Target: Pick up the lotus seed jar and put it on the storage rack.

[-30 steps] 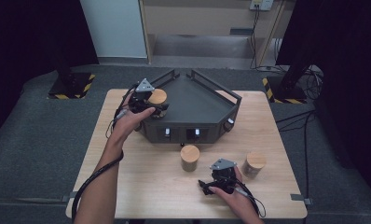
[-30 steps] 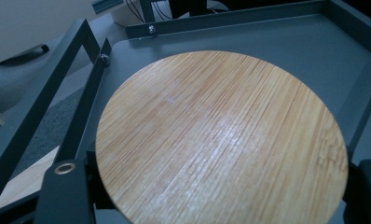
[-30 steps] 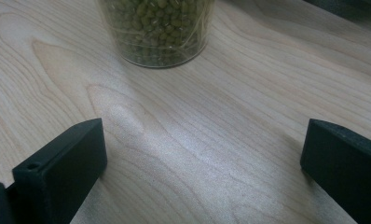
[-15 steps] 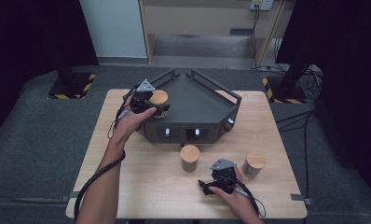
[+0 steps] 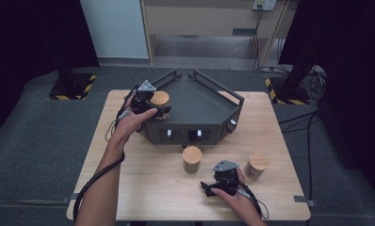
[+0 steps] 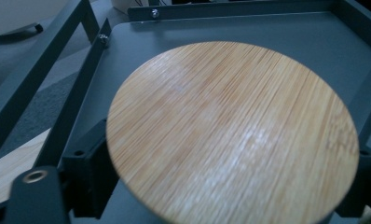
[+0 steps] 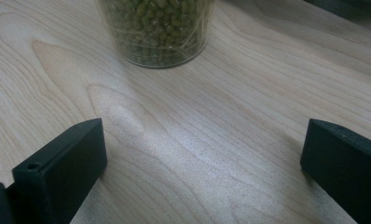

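A jar with a round bamboo lid (image 5: 159, 98) (image 6: 230, 135) sits over the left corner of the dark grey tray (image 5: 204, 106) (image 6: 277, 28). My left gripper (image 5: 153, 104) (image 6: 221, 182) is shut on this jar, one black jaw pressing on each side below the lid. Low on the wooden table my right gripper (image 5: 213, 181) (image 7: 202, 154) stands open, its jaws wide apart over bare wood. Just ahead of it is a clear jar of green beans (image 7: 155, 32) with a bamboo lid (image 5: 192, 154). A third lidded jar (image 5: 257, 164) stands to the right of that gripper.
The tray has raised rails (image 6: 58, 79) and a front panel with small lights (image 5: 183, 134). The wooden table (image 5: 148, 188) ends close to the person's side. Dark floor mats, black stands and cables surround the table.
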The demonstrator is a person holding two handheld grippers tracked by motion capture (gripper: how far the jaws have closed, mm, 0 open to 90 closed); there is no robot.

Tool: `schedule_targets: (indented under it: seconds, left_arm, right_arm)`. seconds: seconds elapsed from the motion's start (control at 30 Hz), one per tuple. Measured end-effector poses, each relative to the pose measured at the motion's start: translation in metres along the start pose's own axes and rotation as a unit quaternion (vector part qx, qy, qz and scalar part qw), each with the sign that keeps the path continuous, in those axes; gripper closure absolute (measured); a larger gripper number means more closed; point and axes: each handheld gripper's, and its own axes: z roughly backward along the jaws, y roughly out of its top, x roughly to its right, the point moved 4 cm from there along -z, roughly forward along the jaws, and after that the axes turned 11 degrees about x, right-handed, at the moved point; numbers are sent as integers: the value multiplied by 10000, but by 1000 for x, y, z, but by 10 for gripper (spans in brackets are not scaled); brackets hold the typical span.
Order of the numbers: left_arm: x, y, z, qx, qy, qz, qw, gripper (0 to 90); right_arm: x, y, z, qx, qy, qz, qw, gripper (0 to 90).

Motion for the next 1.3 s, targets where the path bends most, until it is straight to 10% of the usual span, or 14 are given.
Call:
schedule_targets:
  seconds: [1.3]
  left_arm:
    - [16,-23,54,177,350,-105,9992,54]
  right_arm:
    - [0,1,0,-14,10,7,10000,3]
